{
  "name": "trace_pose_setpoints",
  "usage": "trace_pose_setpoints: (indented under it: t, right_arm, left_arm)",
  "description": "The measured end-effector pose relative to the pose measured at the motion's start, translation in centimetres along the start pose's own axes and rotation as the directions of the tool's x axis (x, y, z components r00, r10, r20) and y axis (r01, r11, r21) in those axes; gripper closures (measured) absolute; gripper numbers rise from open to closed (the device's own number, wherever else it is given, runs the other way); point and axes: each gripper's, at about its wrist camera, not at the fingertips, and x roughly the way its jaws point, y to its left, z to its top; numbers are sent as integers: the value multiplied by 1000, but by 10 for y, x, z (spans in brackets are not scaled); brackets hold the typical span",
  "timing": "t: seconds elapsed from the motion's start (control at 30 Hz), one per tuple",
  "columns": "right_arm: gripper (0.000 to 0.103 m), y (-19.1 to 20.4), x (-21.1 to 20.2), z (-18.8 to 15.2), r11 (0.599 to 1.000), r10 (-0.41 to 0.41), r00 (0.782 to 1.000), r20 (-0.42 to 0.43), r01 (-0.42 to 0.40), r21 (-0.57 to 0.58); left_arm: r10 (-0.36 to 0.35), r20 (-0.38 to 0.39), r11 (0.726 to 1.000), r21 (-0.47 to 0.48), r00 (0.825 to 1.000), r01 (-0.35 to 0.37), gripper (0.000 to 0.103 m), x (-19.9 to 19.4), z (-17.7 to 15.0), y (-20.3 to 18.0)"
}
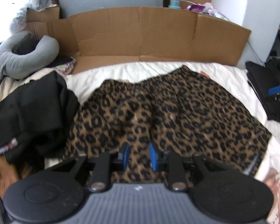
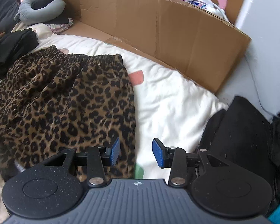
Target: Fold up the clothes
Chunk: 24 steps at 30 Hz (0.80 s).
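A leopard-print garment [image 1: 169, 112] lies spread flat on the white bed cover [image 1: 224, 76], its gathered waistband toward the cardboard. My left gripper [image 1: 139, 155] hovers over the garment's near hem. Its blue pads [image 1: 125, 154] stand a little apart, and only the fabric lying below shows in the gap. In the right wrist view the same garment [image 2: 65, 100] fills the left half. My right gripper [image 2: 136, 153] is open over the garment's right edge, its left pad [image 2: 114, 152] above the print and the other above the white cover [image 2: 177, 100]. Neither gripper holds anything.
A flattened cardboard sheet [image 1: 140, 37] stands along the far side of the bed. A pile of black clothes [image 1: 31, 115] lies left of the garment, with a grey neck pillow [image 1: 26, 56] behind it. A black bag [image 2: 239, 130] sits at the right.
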Motion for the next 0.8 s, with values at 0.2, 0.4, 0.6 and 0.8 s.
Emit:
trace_pose_setpoints:
  t: [0.2,0.4,0.6,0.8]
  right_arm:
    - [58,-4,-23,-33,998,-2,1000,-12,3,69]
    - [57,-3,-34,-63,991,-3,1000,-8,4,133]
    - [57,-2,-28,-91,981,-10,1000,-13,12,195]
    - [57,-9,-13,-108,961,5,999,-45,7,275]
  left_arm:
    - [-63,-27,998,12,998,63,76,-19,-20,-31]
    - [-138,-15,990,33,990,139,76,-22,-26,-65]
    - [-190,-44,977,89,981,193,67,-8,-42,-100]
    - [-210,-107,968,116,972,222,61,21,-60,-119]
